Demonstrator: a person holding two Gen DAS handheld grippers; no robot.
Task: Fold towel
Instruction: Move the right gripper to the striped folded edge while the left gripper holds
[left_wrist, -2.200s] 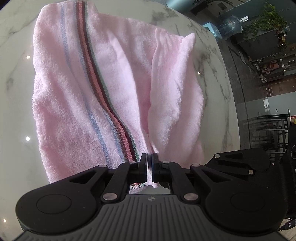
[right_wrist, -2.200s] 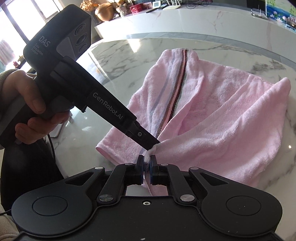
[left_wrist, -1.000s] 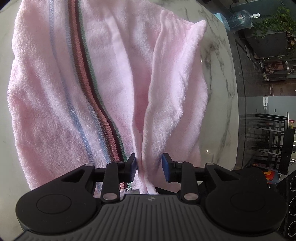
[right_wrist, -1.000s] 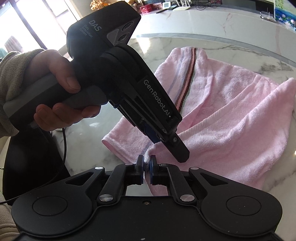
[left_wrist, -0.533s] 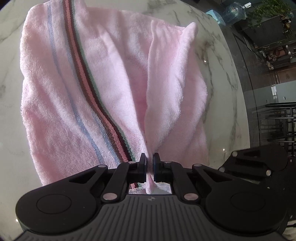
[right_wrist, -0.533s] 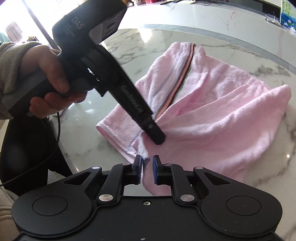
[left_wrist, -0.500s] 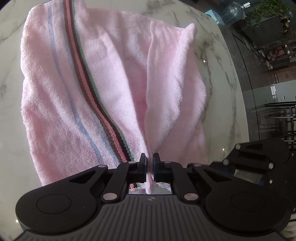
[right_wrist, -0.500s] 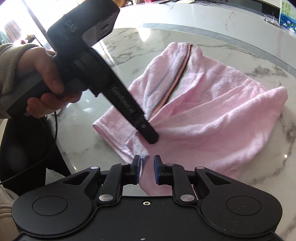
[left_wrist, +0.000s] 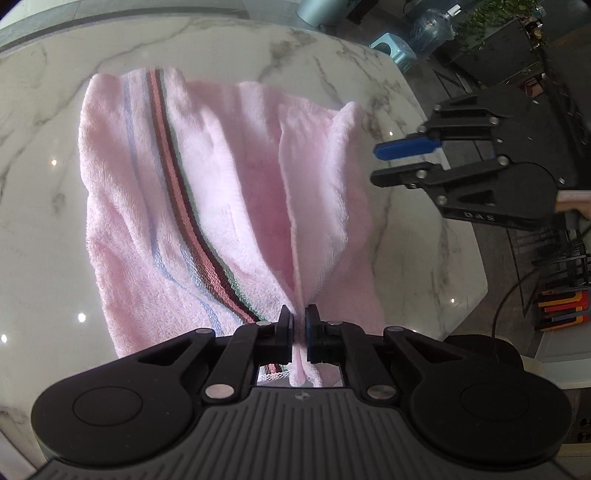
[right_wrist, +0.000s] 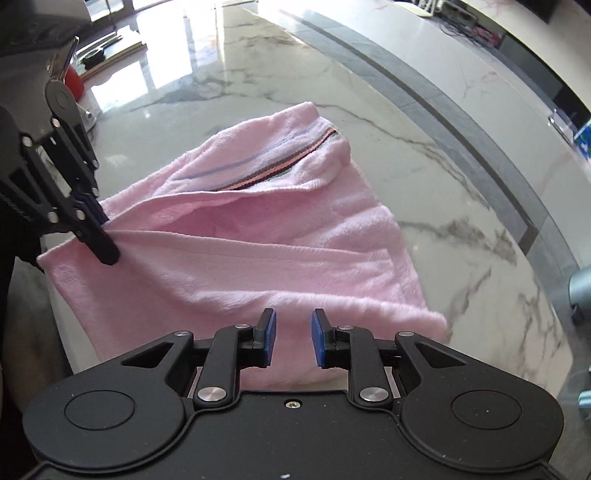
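We note the pink towel (left_wrist: 207, 206) lying rumpled on the marble table (left_wrist: 40, 155), its striped band running along one side. Our left gripper (left_wrist: 299, 325) is clamped on a bunched edge of the cloth nearest us. Our right gripper (right_wrist: 289, 338) is parted with nothing between its blue pads (right_wrist: 269, 338), hovering just above the towel's other plain edge.

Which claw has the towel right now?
The left claw, shut on the pink towel near its stripes. The right claw is open beside the far edge.
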